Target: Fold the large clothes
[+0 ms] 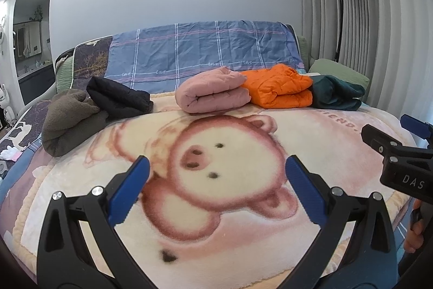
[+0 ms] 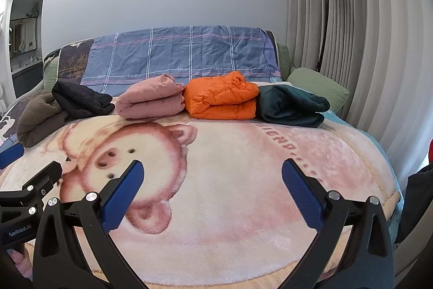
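Note:
Several clothes lie along the far side of the bed: a brown fleece heap (image 1: 69,121) (image 2: 38,118), a black jacket (image 1: 117,96) (image 2: 81,99), a folded pink garment (image 1: 212,92) (image 2: 151,99), a folded orange jacket (image 1: 278,87) (image 2: 222,96) and a folded dark teal garment (image 1: 335,92) (image 2: 291,106). My left gripper (image 1: 216,167) hovers open over the pig-print blanket (image 1: 230,234) (image 2: 243,153), holding nothing. My right gripper (image 2: 212,171) is open too, well short of the clothes. The right gripper also shows at the right edge of the left wrist view (image 1: 389,142).
A blue checked sheet (image 1: 203,50) (image 2: 176,53) drapes the headboard. A green pillow (image 1: 338,71) (image 2: 319,88) lies at the back right. A black floor lamp (image 1: 339,15) (image 2: 323,18) stands before grey curtains (image 2: 365,45). A mirror (image 1: 31,31) stands left.

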The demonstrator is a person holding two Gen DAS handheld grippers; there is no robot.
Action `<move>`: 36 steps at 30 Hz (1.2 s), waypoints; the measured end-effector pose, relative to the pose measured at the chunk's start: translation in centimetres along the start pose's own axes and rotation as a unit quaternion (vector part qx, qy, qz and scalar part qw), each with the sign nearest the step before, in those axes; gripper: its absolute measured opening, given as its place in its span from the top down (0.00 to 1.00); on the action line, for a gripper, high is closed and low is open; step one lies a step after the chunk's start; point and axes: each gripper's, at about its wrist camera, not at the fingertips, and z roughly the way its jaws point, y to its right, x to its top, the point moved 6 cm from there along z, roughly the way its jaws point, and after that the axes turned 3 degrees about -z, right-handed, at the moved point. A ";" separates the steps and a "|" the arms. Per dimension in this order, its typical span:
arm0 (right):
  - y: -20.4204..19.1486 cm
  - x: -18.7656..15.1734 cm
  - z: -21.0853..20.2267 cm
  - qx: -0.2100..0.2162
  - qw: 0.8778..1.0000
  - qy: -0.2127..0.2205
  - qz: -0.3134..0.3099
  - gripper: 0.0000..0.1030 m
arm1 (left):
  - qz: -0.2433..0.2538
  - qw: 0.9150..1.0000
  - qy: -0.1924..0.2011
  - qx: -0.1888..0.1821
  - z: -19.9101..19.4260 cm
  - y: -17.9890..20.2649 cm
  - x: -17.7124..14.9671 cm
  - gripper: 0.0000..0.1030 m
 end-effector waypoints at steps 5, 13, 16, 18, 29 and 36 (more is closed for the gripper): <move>0.1 0.0 0.4 0.000 1.000 -0.006 0.000 0.01 | 0.000 1.000 -0.004 0.001 0.3 -0.1 -0.1 0.02; 0.0 -0.2 0.6 -0.003 1.000 -0.006 0.004 0.01 | 0.002 1.000 -0.006 0.000 0.6 0.0 -0.2 0.02; 0.0 -0.3 0.6 -0.003 1.000 -0.007 0.007 0.01 | 0.005 1.000 -0.007 -0.002 0.7 0.1 -0.3 0.02; 0.1 -0.4 0.6 -0.004 1.000 -0.008 0.008 0.01 | 0.006 1.000 -0.007 -0.002 0.8 0.2 -0.4 0.02; 0.2 -0.5 0.6 -0.006 1.000 -0.011 0.011 0.01 | 0.005 1.000 -0.011 -0.003 0.9 0.3 -0.4 0.02; 0.4 -0.7 0.6 -0.007 1.000 -0.014 0.013 0.01 | 0.005 1.000 -0.011 -0.002 0.9 0.3 -0.4 0.02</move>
